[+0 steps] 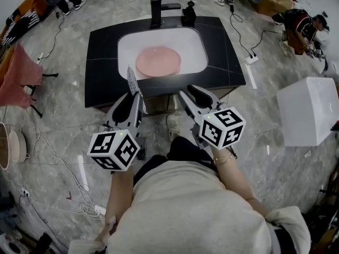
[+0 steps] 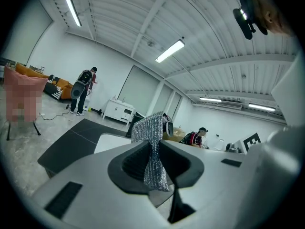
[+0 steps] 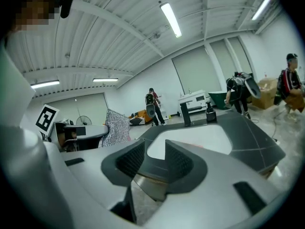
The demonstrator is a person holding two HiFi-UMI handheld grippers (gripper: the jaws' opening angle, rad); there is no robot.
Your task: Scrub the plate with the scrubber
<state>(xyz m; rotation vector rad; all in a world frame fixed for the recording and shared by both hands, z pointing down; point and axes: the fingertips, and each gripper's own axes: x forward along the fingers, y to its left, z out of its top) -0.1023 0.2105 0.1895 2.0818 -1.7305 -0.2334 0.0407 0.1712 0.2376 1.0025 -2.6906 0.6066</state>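
Observation:
A round pink plate (image 1: 158,61) lies in the white sink (image 1: 193,41) set into a black counter (image 1: 103,62). My left gripper (image 1: 136,94) hovers just short of the counter's front edge, shut on a silver mesh scrubber (image 1: 132,81) that sticks up past its tips. In the left gripper view the scrubber (image 2: 148,130) is pinched upright between the pads of the left gripper (image 2: 155,162). My right gripper (image 1: 186,92) is beside it, open and empty. In the right gripper view the open right gripper (image 3: 155,159) faces the sink (image 3: 200,138), with the scrubber (image 3: 116,127) to its left.
A black faucet (image 1: 160,9) and a black dispenser (image 1: 188,15) stand at the back of the counter. A white box (image 1: 310,110) sits on the floor to the right, a red chair (image 1: 18,73) to the left. Cables (image 1: 58,163) trail over the floor. People stand at the far side.

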